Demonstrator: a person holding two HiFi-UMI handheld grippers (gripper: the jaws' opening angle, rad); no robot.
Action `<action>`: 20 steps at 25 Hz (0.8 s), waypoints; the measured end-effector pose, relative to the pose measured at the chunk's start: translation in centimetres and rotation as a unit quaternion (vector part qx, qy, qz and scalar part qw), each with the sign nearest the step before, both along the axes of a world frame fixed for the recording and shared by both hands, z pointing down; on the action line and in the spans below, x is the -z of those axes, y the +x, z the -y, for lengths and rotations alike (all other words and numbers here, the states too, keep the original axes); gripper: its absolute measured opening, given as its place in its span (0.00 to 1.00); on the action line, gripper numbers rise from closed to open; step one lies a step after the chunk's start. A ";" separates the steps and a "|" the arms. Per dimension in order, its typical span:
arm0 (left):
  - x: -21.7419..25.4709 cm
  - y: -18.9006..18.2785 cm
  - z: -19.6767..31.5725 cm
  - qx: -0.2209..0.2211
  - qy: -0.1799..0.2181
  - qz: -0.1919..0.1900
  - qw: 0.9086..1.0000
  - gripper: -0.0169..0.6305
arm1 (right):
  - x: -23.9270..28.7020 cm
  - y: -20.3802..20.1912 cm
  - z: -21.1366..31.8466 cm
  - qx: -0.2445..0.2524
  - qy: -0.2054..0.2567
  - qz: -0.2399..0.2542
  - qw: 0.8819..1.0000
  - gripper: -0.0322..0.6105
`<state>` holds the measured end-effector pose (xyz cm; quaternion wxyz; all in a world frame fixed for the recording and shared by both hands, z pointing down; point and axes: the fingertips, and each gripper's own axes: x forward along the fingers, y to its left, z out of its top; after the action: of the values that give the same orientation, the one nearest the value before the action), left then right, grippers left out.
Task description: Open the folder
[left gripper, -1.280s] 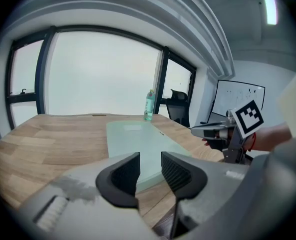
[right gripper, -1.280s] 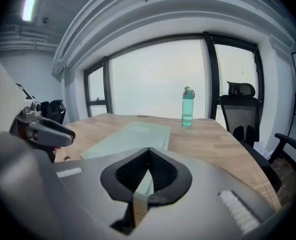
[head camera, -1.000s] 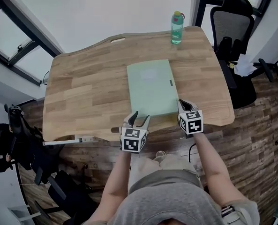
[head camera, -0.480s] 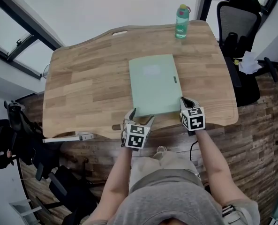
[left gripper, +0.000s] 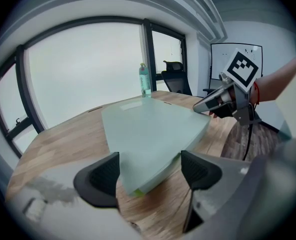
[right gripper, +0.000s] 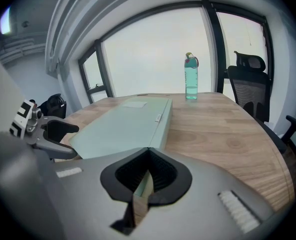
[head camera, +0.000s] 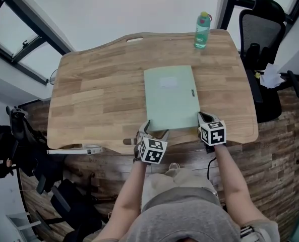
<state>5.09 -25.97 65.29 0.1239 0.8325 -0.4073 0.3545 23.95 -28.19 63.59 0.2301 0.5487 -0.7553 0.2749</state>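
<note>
A pale green folder (head camera: 170, 97) lies closed and flat on the wooden desk (head camera: 99, 100), a small clasp on its right edge. My left gripper (head camera: 156, 128) is at the folder's near left corner. Its jaws are opening, and in the left gripper view (left gripper: 150, 169) that corner of the folder (left gripper: 148, 126) lies between the pads without touching them. My right gripper (head camera: 203, 116) is at the near right corner. In the right gripper view (right gripper: 148, 156) its jaws are shut on the folder's (right gripper: 125, 124) edge.
A teal water bottle (head camera: 202, 30) stands at the desk's far right edge. A black office chair (head camera: 262, 29) sits to the right of the desk. The desk's near edge runs just under both grippers. Windows line the far side.
The left gripper's jaws have spread wider and it has sunk toward the folder's near left corner. The right gripper has dropped slightly and stays shut at the near right corner.
</note>
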 end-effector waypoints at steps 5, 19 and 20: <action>0.1 0.1 -0.1 -0.012 0.020 0.009 1.000 0.59 | 0.0 -0.1 0.0 0.000 0.000 0.006 1.000 0.05; 1.3 0.0 -0.7 -0.013 0.041 0.023 0.999 0.34 | -0.1 0.0 0.2 -0.005 -0.010 0.007 1.000 0.05; 1.5 -0.1 -0.7 -0.012 0.043 0.022 0.999 0.32 | -0.1 0.1 0.2 -0.006 -0.011 0.007 1.000 0.05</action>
<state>4.99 -25.23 63.80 0.0752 0.8340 -0.4146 0.3562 24.03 -28.39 63.66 0.2288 0.5484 -0.7509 0.2883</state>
